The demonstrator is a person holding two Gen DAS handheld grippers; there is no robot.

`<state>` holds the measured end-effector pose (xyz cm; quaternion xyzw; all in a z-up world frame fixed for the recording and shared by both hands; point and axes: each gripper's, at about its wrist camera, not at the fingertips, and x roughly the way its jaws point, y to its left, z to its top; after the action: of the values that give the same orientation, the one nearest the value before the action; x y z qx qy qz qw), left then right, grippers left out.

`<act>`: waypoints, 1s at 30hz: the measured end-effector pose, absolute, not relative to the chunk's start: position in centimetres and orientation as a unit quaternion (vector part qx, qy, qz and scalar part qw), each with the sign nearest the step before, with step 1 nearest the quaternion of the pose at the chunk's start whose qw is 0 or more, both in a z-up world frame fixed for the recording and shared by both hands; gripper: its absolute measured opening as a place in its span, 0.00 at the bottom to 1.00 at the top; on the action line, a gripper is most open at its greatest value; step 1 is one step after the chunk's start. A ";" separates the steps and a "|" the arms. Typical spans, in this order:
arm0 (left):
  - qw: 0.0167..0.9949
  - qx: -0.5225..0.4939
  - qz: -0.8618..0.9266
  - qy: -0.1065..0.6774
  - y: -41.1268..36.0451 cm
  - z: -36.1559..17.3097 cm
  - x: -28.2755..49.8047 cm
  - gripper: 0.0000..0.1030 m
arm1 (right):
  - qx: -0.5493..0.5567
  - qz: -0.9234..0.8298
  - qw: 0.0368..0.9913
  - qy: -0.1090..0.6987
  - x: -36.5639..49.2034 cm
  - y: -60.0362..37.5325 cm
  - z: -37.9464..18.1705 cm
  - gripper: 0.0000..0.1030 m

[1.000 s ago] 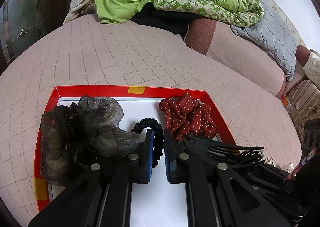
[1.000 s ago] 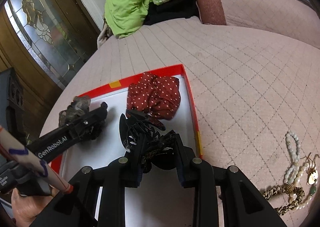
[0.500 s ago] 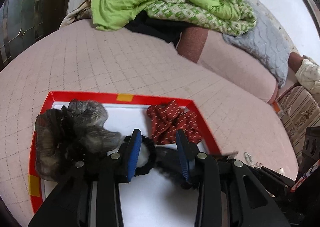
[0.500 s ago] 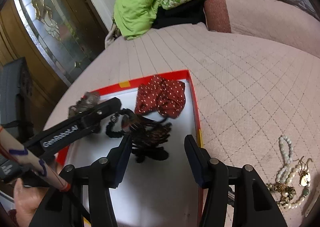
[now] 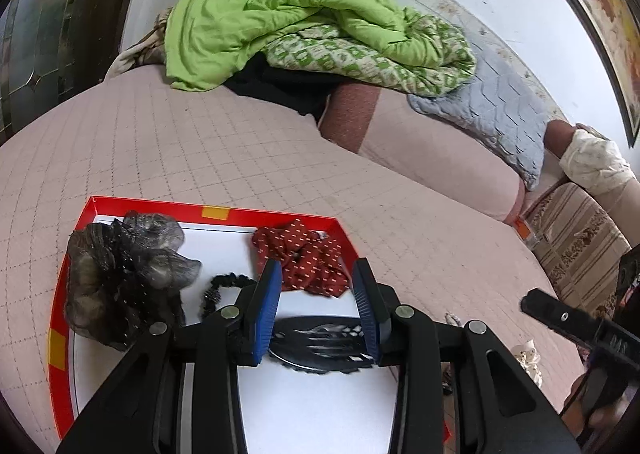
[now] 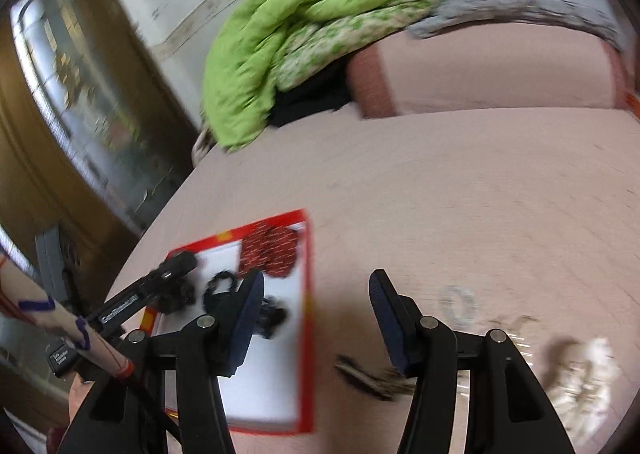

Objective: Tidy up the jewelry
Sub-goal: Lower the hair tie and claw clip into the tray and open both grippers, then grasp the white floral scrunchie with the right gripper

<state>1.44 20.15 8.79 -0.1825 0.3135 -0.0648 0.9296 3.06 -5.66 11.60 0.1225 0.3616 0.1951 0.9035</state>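
Motion blur smears the right wrist view, leaving the pale jewelry (image 6: 584, 378) on the bedspread (image 6: 460, 182) unreadable.

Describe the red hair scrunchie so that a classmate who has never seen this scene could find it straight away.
Find the red-rimmed tray on the pink quilted bed. The red scrunchie lies on the white floor at its far right corner. Unlike the black hair tie and grey gauze scrunchie to its left, it is dark red with pale dots.
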 end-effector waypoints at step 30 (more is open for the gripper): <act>0.896 -0.002 -0.238 0.376 0.9 6.4 -3.3 0.50 | 0.195 0.058 0.860 0.468 -1.3 -23.8 4.1 0.58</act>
<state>-3.32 0.90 6.40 -0.0023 0.3761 -0.2378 0.8956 -1.28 -23.85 4.06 0.1945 0.4682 0.0582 0.8600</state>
